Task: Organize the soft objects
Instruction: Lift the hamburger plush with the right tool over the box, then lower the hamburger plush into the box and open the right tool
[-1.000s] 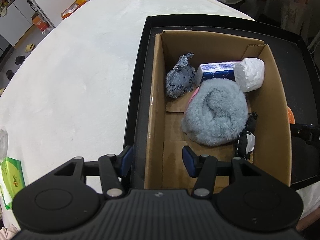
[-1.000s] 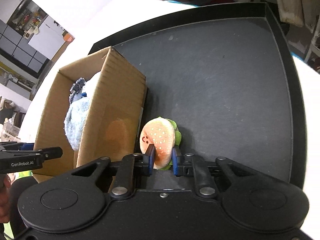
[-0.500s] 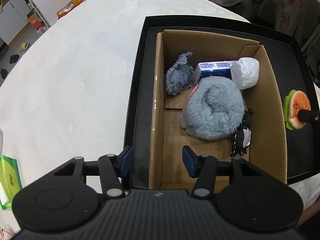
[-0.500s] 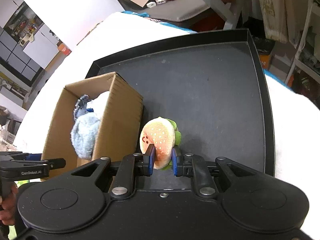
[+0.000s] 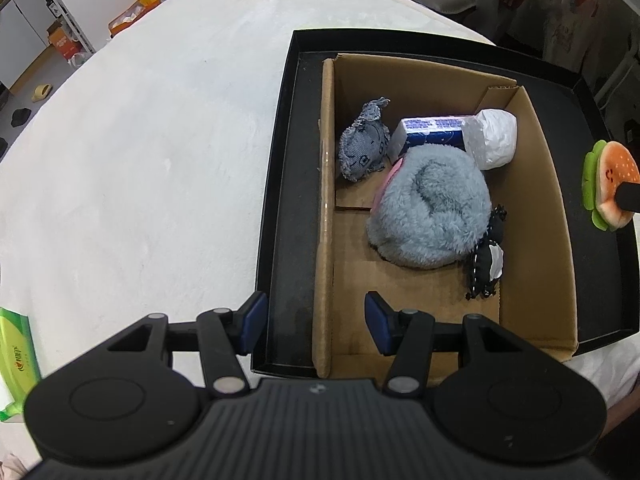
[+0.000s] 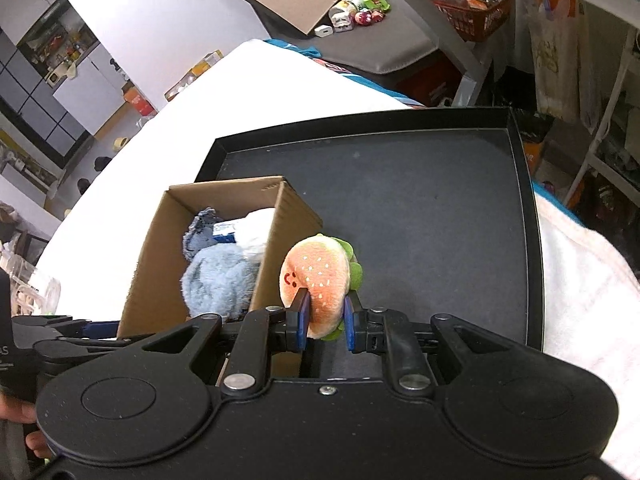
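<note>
Cardboard box (image 5: 532, 208) already holds a grey plush (image 5: 432, 208), denim toy (image 5: 364, 144) and other soft items. Right gripper (image 6: 325, 326) is clamped on the burger plush (image 6: 316, 280), seemingly airborne beside the box. Left gripper (image 5: 312, 322) hangs apart, straddling the box wall. Burger not yet in.

White wall (image 6: 168, 4) ahead of me, grey cabinets (image 6: 36, 92) far left, grey table (image 6: 384, 36) with red basket (image 6: 476, 12), metal shelving (image 6: 608, 128) at right.

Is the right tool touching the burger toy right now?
Touching. The right wrist view shows the right tool with both blue pads pressed into the burger toy, pinching its lower edge, lifted above the black tray.
</note>
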